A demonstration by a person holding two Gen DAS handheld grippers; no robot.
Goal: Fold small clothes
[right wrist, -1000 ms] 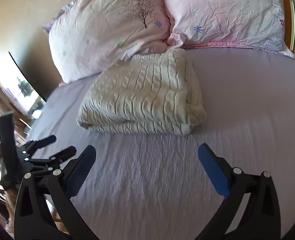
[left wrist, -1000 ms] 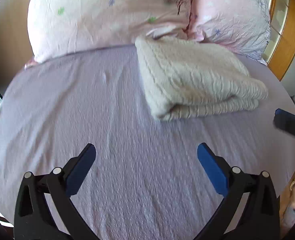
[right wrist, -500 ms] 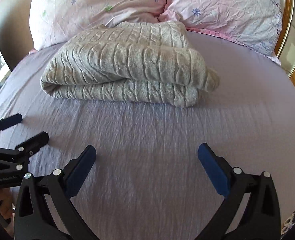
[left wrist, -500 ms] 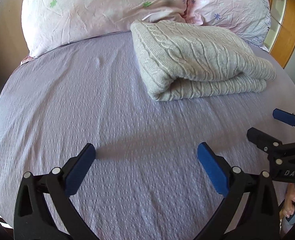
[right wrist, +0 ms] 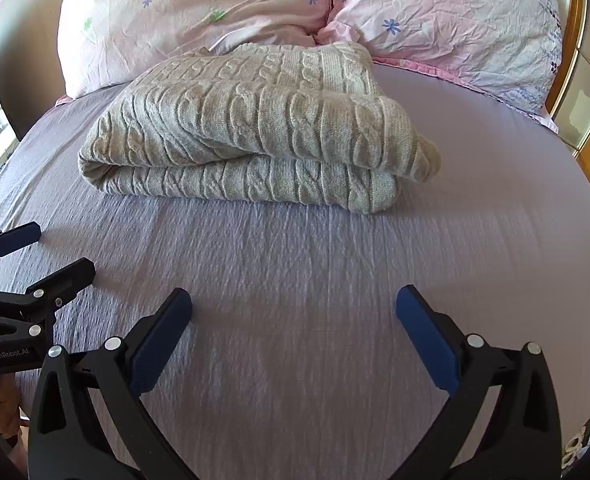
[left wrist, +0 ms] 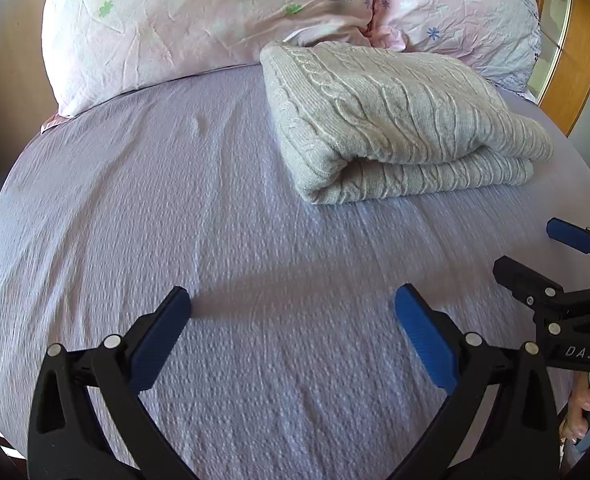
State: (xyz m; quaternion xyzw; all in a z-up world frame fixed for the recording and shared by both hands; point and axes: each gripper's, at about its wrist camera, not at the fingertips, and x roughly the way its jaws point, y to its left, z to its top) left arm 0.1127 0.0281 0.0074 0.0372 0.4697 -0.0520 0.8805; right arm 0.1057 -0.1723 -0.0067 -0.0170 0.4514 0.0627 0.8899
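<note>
A beige cable-knit sweater (left wrist: 391,120) lies folded in a thick stack on the lilac bed sheet (left wrist: 175,200), its far edge against the pillows. It also shows in the right wrist view (right wrist: 255,128). My left gripper (left wrist: 293,312) is open and empty, low over the sheet, short of the sweater. My right gripper (right wrist: 293,312) is open and empty, in front of the sweater's near fold. The right gripper also shows at the right edge of the left wrist view (left wrist: 535,252), and the left gripper at the left edge of the right wrist view (right wrist: 51,248).
Two pink flowered pillows (left wrist: 215,12) (left wrist: 463,4) lean at the head of the bed behind the sweater. A wooden headboard or cabinet (left wrist: 571,60) stands at the right. The sheet (right wrist: 475,220) stretches bare around the sweater.
Both grippers have dropped lower and moved closer to the sweater, which now looks larger. Each gripper has come into the other's view. The sweater has not moved.
</note>
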